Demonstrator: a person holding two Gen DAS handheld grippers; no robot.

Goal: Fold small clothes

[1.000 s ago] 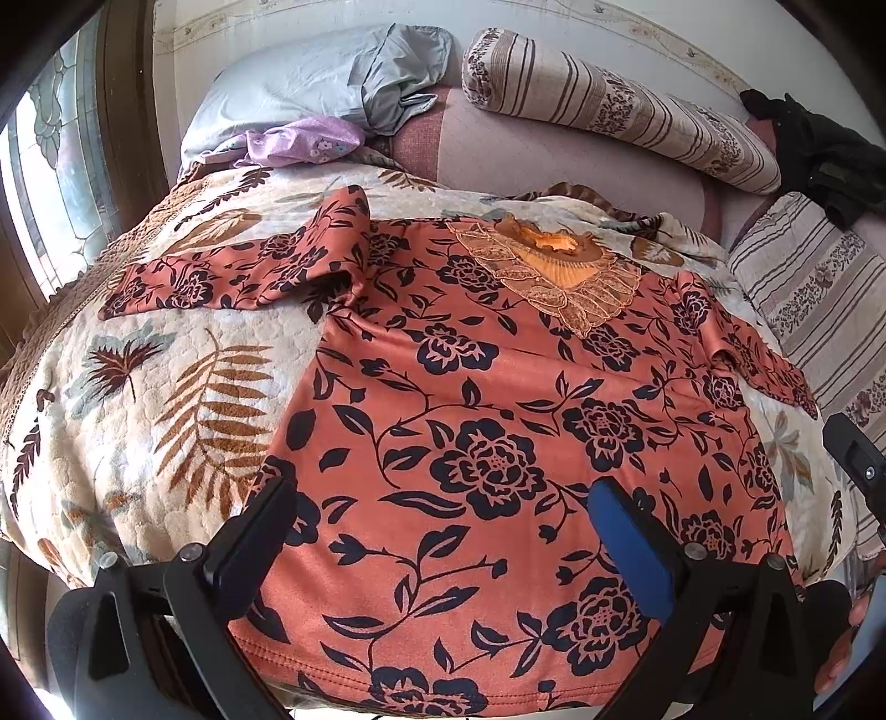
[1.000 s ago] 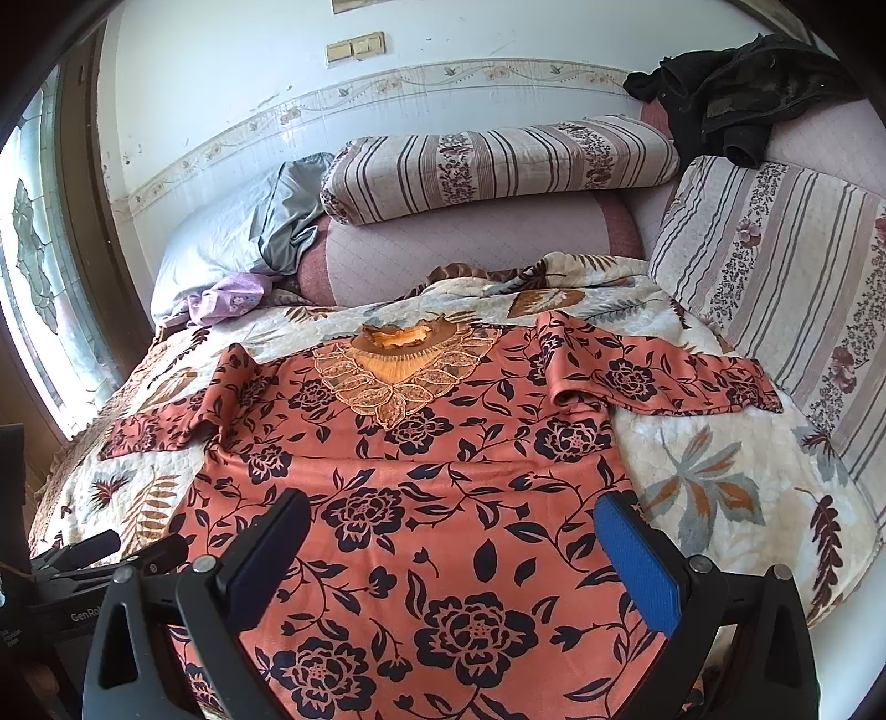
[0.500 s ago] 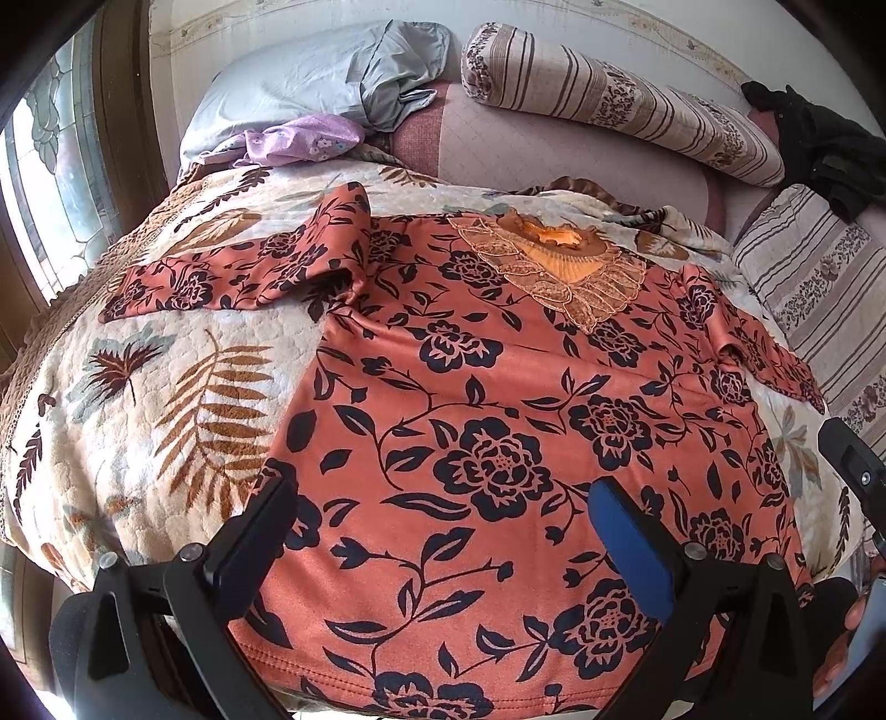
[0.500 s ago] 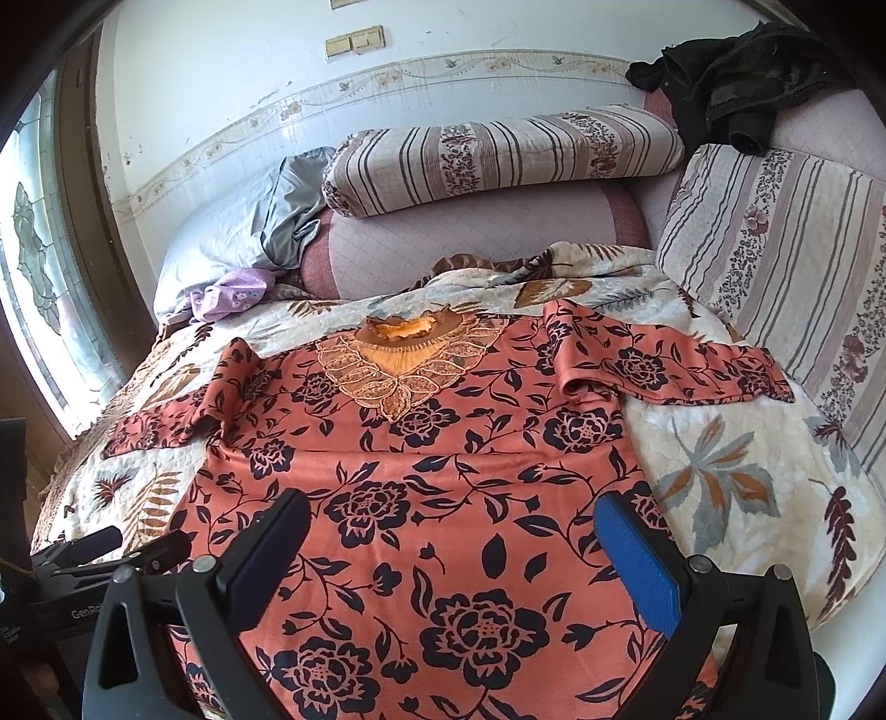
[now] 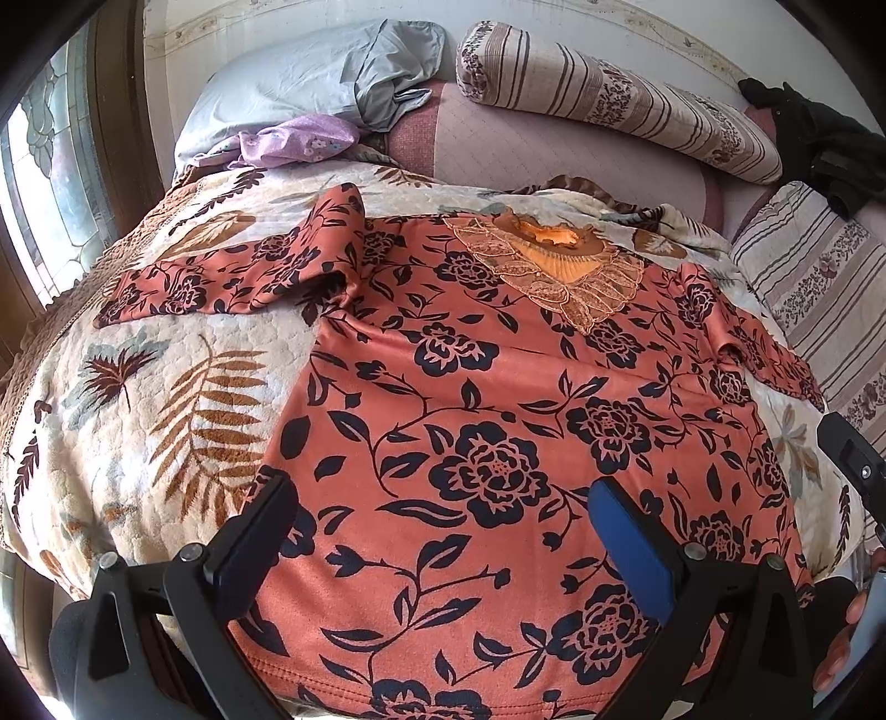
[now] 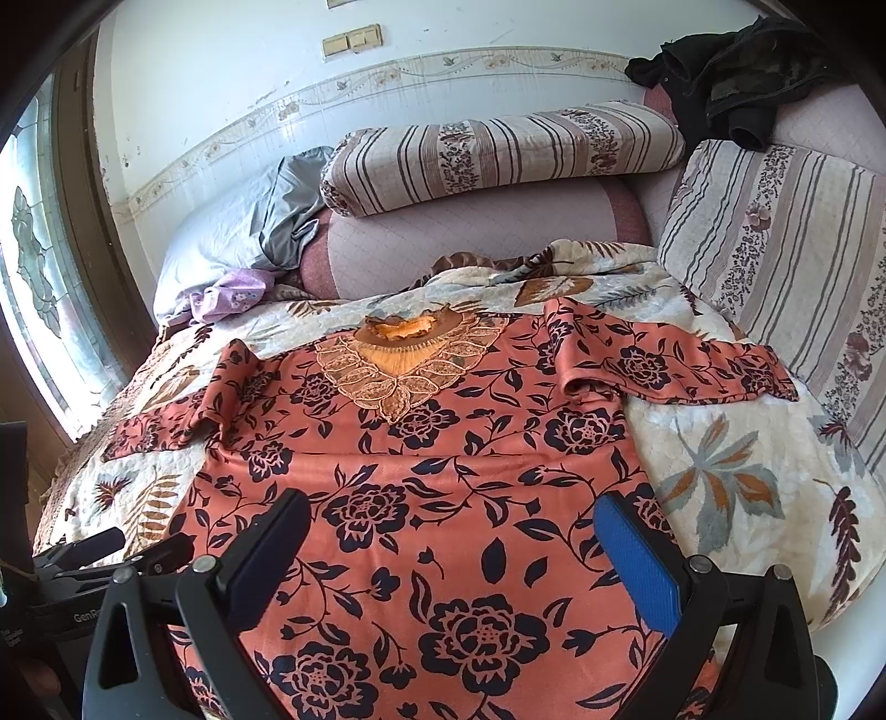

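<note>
Left claw (image 5: 440, 531) and right claw (image 6: 454, 545) both stand apart, empty, above the floral blouse (image 5: 498, 421) spread flat on the bed (image 5: 138, 421). Blouse hem cut off below. Only the right view shows the wall switch (image 6: 353, 41).

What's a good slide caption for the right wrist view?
Open right hand-held gripper poised over an orange floral shirt spread flat on a leaf-print blanket, sleeves out.
</note>
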